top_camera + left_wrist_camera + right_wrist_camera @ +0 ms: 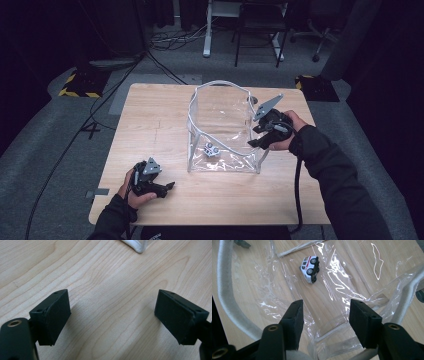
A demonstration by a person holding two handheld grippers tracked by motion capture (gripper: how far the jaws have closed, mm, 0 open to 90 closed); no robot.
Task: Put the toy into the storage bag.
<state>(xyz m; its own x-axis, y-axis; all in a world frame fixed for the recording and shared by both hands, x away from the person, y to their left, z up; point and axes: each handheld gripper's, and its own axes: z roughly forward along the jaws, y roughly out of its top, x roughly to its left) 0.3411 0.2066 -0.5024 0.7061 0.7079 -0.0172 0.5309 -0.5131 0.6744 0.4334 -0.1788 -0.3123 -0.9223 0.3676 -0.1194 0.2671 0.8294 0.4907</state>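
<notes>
A clear plastic bag with a white tube rim stands open on the wooden table. A small white toy car lies on its side on the bag's floor, near the front left corner. My right gripper reaches in from the bag's right side and is shut on the rim there. In the right gripper view the jaws straddle the white rim and the clear wall, with the toy car beyond them. My left gripper rests near the table's front left, open over bare wood.
The bag's front corner shows ahead of the left gripper. Beyond the table are a black chair, a white desk leg, floor cables and two yellow-and-black striped bases. The right gripper's cable hangs over the table's front right edge.
</notes>
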